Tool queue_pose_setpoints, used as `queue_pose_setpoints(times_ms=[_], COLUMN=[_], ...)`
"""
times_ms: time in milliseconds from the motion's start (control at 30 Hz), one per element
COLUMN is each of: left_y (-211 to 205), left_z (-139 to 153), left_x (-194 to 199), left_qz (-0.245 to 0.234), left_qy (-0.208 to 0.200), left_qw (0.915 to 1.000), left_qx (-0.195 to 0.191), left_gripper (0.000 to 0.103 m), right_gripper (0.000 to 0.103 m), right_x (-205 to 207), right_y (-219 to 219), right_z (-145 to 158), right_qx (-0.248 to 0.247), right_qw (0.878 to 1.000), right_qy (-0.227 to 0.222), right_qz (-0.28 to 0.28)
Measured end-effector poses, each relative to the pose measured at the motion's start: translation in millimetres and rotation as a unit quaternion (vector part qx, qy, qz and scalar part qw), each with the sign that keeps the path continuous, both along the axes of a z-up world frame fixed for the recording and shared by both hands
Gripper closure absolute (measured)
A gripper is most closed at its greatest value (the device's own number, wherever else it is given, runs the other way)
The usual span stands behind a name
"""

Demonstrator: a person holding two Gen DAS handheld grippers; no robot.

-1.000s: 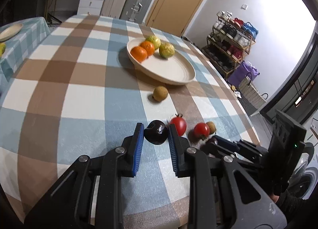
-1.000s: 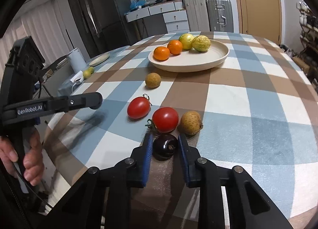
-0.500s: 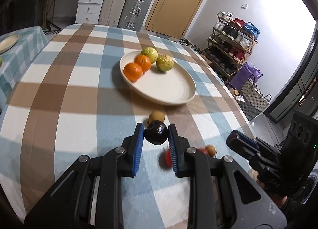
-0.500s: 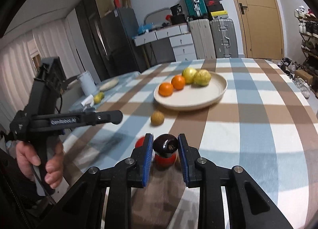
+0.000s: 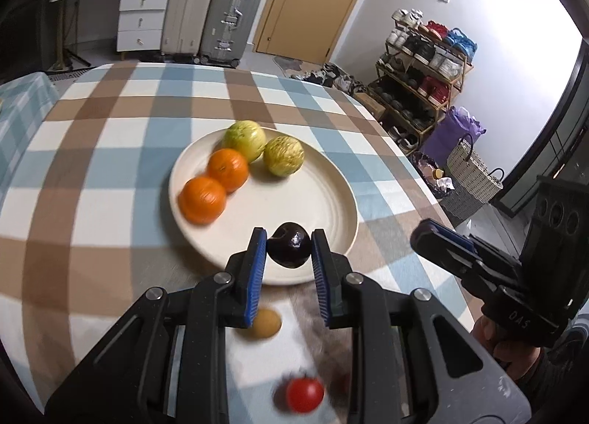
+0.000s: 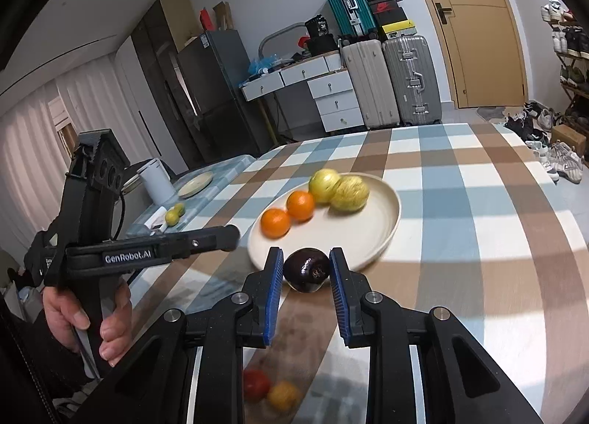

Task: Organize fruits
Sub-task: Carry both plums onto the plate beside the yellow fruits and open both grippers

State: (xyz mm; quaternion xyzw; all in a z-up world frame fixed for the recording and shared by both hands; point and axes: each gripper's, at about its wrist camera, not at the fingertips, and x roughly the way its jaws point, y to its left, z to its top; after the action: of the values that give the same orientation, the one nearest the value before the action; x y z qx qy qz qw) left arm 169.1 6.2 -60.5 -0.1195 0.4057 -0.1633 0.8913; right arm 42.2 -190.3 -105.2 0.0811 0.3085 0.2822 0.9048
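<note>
While dark purple fruit sits clamped in left claw above near rim of cream plate, second dark fruit is gripped likewise by right claw at plate edge. Oranges on plate; tomato on counter.

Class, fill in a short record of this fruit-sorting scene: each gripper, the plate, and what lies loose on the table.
left gripper: shut on a dark fruit, above the plate's near rim
right gripper: shut on a dark fruit in its own view
plate: two oranges, two yellow-green fruits
loose on tablecloth: red tomato, brown fruit
</note>
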Motion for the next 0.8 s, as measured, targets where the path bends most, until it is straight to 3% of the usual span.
queue_pose_setpoints(times_ms=[300, 800], left_y=[-31.4, -62.5], left_z=[-24.9, -52.7], left_x=[67.3, 117.2], left_qz=[-0.029, -0.046], left_qy=[0.035, 0.065], left_qw=[0.9989, 0.9963], left_qx=[-0.008, -0.031], left_gripper=[0.081, 0.081], right_gripper=[0.077, 0.077], right_x=[66.3, 152.1], right_y=[2.1, 3.5], right_z=[-4.2, -22.8], right_qx=[-0.008, -0.022], right_qw=[1.0, 0.997], right_qy=[0.023, 0.071], right_qz=[0.018, 0.033])
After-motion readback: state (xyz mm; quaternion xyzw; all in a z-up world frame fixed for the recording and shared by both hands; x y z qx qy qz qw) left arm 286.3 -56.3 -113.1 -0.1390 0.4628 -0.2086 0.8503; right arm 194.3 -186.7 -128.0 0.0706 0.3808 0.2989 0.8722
